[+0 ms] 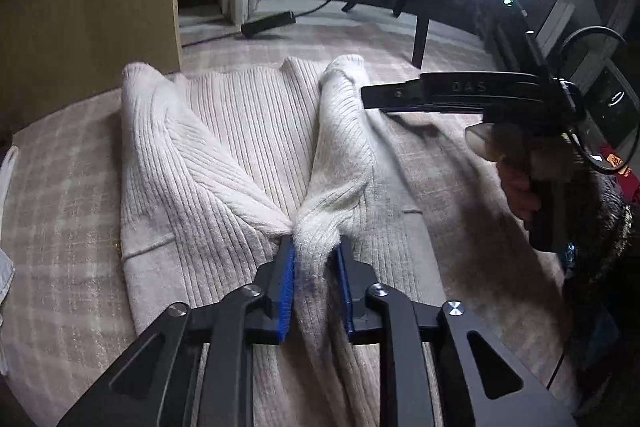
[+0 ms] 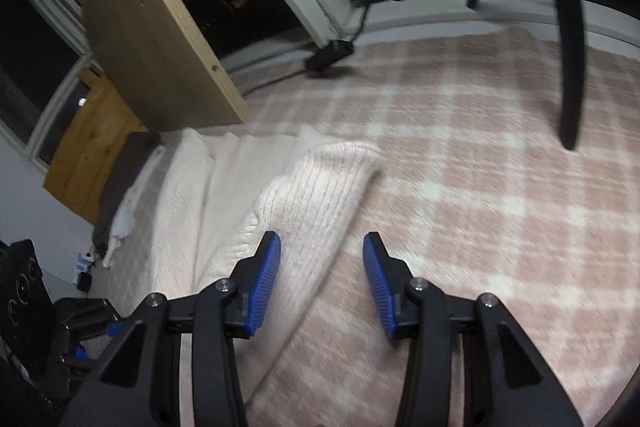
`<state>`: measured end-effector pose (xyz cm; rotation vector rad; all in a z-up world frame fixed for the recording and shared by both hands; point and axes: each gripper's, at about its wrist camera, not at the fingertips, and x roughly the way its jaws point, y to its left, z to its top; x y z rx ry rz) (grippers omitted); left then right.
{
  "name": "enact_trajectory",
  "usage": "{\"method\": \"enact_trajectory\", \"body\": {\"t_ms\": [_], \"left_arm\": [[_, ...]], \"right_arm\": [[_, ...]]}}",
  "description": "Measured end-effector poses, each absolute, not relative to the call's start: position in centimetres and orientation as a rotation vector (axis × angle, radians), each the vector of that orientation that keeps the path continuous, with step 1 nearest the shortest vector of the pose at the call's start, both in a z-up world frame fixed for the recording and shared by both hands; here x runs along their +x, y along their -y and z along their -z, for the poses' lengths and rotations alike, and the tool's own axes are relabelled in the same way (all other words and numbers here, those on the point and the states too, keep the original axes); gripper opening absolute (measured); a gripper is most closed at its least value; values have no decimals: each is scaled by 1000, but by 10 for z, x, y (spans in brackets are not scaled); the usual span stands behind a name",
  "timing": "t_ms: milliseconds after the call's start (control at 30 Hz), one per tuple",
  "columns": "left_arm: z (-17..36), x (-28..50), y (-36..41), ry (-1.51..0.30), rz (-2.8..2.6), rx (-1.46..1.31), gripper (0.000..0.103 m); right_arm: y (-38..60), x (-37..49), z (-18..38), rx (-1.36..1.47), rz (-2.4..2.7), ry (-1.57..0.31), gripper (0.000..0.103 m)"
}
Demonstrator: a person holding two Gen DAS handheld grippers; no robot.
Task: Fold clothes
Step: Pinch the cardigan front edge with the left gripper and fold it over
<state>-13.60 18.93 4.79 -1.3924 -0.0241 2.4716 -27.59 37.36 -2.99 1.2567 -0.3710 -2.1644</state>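
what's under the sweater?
The sweater lies on a pink plaid blanket, which shows all round it. What lies beneath the blanket is covered. The left gripper pinches both sleeves over the body; the right gripper hangs open, holding nothing.

surface: pink-and-white plaid rug (image 2: 480, 187) on floor | on it: cream ribbed sweater (image 1: 240, 131) spread flat toward far-left corner | black chair leg (image 2: 570, 67) stands near far-right edge
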Motion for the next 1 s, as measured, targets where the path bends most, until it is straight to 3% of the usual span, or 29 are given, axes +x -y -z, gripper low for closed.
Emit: {"method": "enact_trajectory", "body": {"t_ms": [33,67,133,167,200,267,433,500,633,800,1000], "left_arm": [[-51,-134,-189,30,-2482,-1385,14],[-57,-131,-186,59,-2494,-1378,14],[-63,-125,-178,94,-2555,-1339,13],[-66,-121,-175,111,-2587,-1317,13],[-70,-118,-171,127,-2618,-1296,13],[-55,-120,-166,172,-2585,-1361,13],[-50,-122,-169,183,-2563,-1385,14],[-51,-123,-170,207,-2550,-1385,15],[-43,-125,-180,178,-2539,-1402,19],[-44,-123,-178,209,-2520,-1422,25],[-82,-100,-150,256,-2563,-1344,30]], "right_arm": [[-370,-276,29,1252,2158,367,39],[-366,-275,25,1234,2157,353,22],[-358,-273,17,1201,2163,315,17],[-354,-273,13,1194,2202,256,18],[-350,-274,10,1196,2236,200,32],[-351,-282,16,1251,2229,215,45],[-358,-296,30,1259,2131,390,44],[-354,-298,29,1237,2123,390,7],[-346,-290,-3,1122,2256,159,7],[-311,-287,17,1228,2285,-182,8],[-324,-273,-21,1166,2334,-127,19]]}}
